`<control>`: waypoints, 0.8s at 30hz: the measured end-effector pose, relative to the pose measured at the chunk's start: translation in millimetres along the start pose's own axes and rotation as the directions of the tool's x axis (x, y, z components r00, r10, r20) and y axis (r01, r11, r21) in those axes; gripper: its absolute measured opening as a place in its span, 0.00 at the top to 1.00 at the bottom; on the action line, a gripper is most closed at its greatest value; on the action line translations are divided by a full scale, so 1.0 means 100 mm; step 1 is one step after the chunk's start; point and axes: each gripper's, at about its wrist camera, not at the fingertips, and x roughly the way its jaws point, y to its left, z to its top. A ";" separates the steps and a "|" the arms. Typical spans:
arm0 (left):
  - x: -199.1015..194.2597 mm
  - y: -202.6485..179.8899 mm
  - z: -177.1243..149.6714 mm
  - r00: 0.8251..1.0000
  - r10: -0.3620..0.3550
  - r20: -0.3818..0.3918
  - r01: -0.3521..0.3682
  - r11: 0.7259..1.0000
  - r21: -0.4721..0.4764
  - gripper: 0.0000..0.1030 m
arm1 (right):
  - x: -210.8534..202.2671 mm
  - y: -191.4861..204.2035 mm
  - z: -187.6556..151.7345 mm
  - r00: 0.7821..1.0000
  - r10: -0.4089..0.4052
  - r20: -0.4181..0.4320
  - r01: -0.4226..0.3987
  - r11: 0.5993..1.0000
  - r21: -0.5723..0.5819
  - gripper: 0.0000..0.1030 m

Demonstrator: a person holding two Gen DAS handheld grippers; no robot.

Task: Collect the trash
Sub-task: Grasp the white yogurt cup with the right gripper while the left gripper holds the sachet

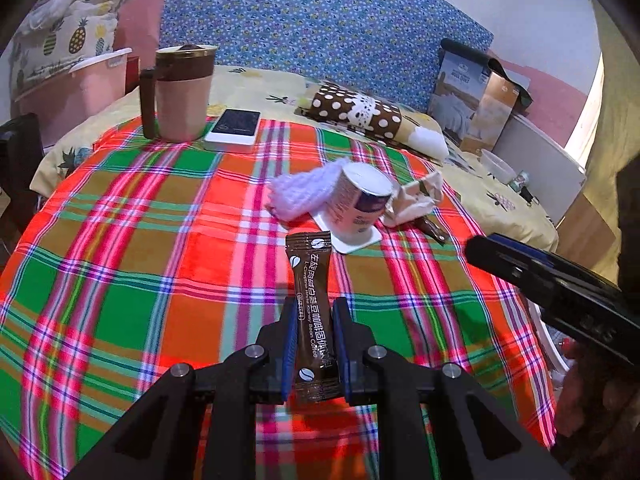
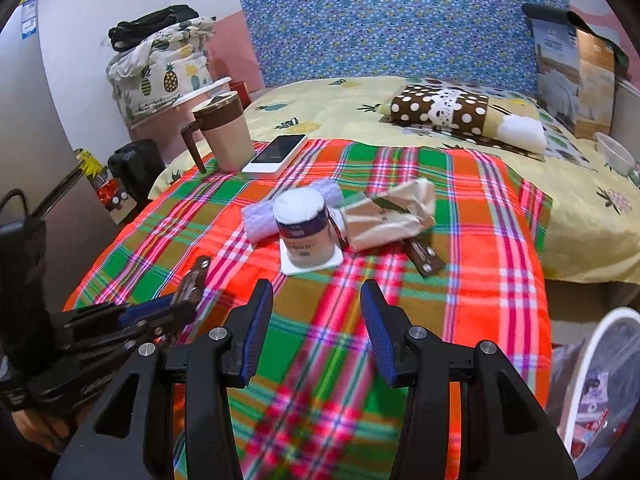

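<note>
The left gripper point(image 1: 316, 332) was clamped on the brown coffee sachet point(image 1: 312, 308), held above the plaid cloth point(image 1: 140, 264), while the right gripper point(image 2: 316, 332) hung open with nothing in it. The risk: the slick sachet (pinched only at its lower half) could slide out before reaching the white bin point(image 2: 580, 384), and the yogurt cup point(image 2: 306, 236) looked easy to knock over.

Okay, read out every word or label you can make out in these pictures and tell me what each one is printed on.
"L-Carnitine White Kidney Bean Coffee", beside a line of Chinese characters: on the brown coffee sachet held between the left gripper jaws.
Yogurt cup label: too blurred to read.
Boxed bedding package: print too small.
Crumpled paper wrapper: markings unreadable.
</note>
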 end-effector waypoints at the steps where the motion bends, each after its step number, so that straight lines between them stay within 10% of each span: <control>1: 0.00 0.03 0.01 1.000 0.001 0.003 -0.001 1.000 -0.003 0.83 | 0.04 0.02 0.03 1.000 0.000 -0.002 0.000 1.000 -0.003 0.54; 24: 0.17 0.46 0.02 0.999 -0.025 -0.024 0.023 0.997 -0.072 0.83 | 0.68 0.16 0.35 0.999 -0.024 -0.043 0.022 0.998 -0.060 0.42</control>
